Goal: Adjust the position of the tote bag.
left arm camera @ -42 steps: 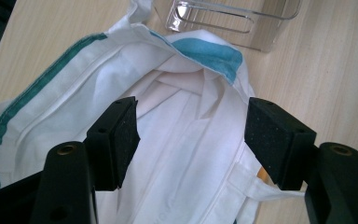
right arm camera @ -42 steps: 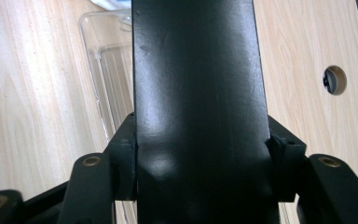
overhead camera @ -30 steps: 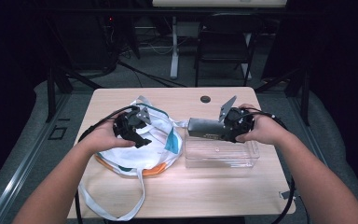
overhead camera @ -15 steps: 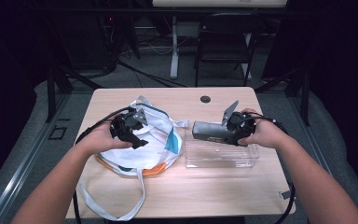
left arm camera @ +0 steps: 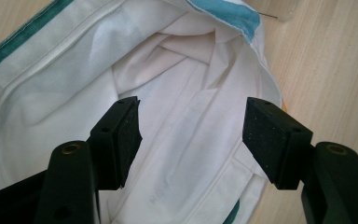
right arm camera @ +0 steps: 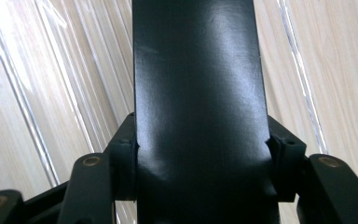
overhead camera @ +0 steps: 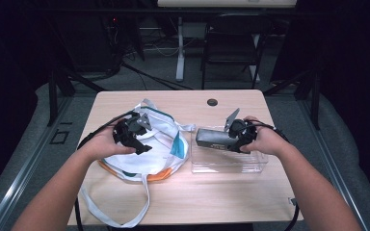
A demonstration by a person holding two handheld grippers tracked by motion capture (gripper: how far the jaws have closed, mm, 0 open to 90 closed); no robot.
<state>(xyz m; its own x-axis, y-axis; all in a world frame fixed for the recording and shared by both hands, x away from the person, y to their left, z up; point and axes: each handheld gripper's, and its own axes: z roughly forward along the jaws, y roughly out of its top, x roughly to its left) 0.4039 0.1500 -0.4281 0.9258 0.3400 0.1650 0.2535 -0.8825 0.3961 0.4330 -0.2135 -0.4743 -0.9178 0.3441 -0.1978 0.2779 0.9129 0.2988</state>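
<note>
A white tote bag (overhead camera: 161,144) with teal trim and an orange edge lies on the left half of the wooden table (overhead camera: 221,197). My left gripper (overhead camera: 144,137) hovers over the bag, open, and the bag's white cloth (left arm camera: 186,79) shows between its fingers (left arm camera: 121,135) with nothing gripped. My right gripper (overhead camera: 233,136) is shut on a dark grey oblong case (overhead camera: 212,138), held flat just above a clear plastic tray (overhead camera: 250,166). In the right gripper view the dark case (right arm camera: 198,93) runs upward from the clamped jaws, with the tray's ridged clear plastic (right arm camera: 42,93) beneath it.
The bag's long white straps (overhead camera: 142,211) trail to the table's front edge. A small black cap (overhead camera: 212,102) sits in the tabletop near the far edge. Beyond the table stand a chair and desk legs on grey floor.
The left gripper has drifted slightly left over the bag. The right gripper, still holding the case, has shifted a little and sits slightly lower over the tray.
</note>
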